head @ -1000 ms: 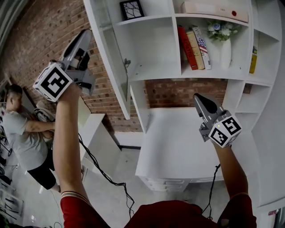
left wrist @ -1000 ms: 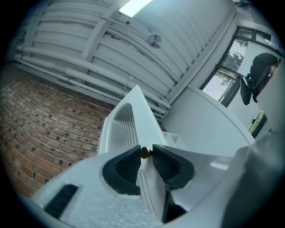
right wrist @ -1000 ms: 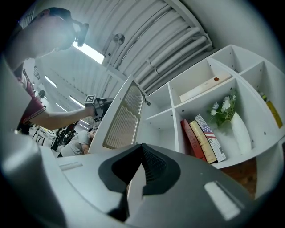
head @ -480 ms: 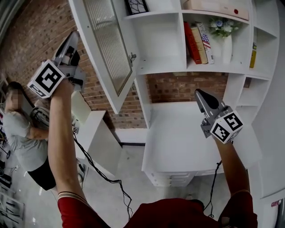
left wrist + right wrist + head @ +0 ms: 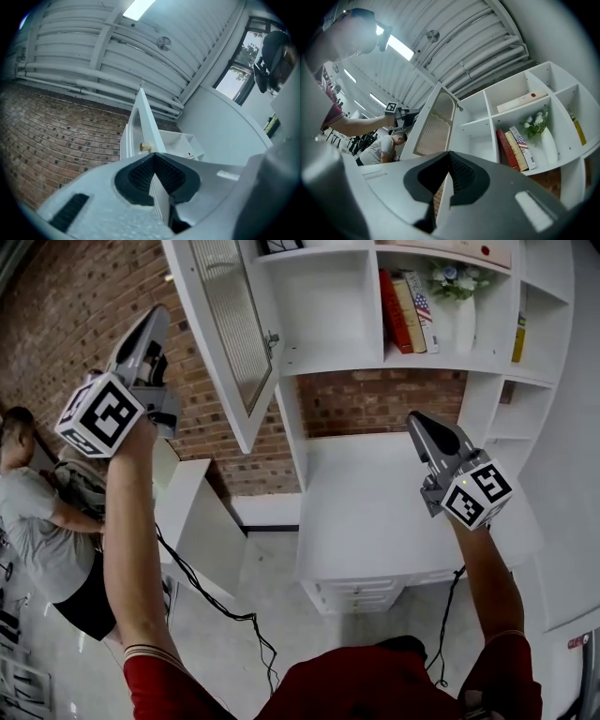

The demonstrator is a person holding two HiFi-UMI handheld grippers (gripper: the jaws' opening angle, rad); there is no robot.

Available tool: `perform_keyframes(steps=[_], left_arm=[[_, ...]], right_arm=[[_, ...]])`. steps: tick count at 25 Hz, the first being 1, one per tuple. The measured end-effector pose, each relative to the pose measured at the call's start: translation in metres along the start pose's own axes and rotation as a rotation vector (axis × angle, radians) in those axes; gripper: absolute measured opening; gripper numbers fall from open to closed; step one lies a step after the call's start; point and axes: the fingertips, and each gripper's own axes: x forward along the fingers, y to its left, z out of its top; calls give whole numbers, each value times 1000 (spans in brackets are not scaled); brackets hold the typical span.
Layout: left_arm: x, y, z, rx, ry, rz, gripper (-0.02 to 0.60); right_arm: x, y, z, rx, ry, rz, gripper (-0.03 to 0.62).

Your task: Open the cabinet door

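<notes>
Two hand-held grippers are raised in front of a white shelving unit (image 5: 487,381) that stands against a brick wall (image 5: 75,324). The left gripper (image 5: 157,314) is up at the left, apart from the cabinet door (image 5: 230,324). Its fingers are clenched tip to tip with nothing between them, as the left gripper view shows (image 5: 153,155). The right gripper (image 5: 418,418) hangs over the white desk (image 5: 375,521), its fingers likewise pressed together and holding nothing (image 5: 449,153).

The cabinet door, with a ribbed glass pane and a small brass knob (image 5: 273,337), stands swung out from the unit's left side. The compartment (image 5: 328,306) beside it shows its white back wall.

The next compartment to the right holds three upright books (image 5: 405,307): one red, one tan and one with a flag pattern. Just beside them is a white vase (image 5: 465,324) holding flowers (image 5: 453,279). A long pale box (image 5: 520,101) lies in the compartment above. A yellow item (image 5: 518,338), too small to identify, stands in the narrow right-hand compartment. A person (image 5: 37,521) bends over at far left.
</notes>
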Motion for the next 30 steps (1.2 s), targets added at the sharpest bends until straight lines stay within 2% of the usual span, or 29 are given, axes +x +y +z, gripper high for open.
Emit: perform_keyframes(steps=[4,8,13,23,30], left_arm=[[-23,-26,-5,29,10,10,6],[-51,-71,-6,49,8,2,6],[-73,-146,-23,6,22,-53,6],[-105,-307,-85,-113,139,-70,6],[-138,-392,-103,-104,181,-87,6]], right_arm=[[-8,8,12,-18,-6,17,12],[-22,18,27,-28,-30,47,12],[-51,35,42,-9,-44,96,12],[-133,86,72,-30,-30,205,12],[-187,119,71,-22,-13,225,12]])
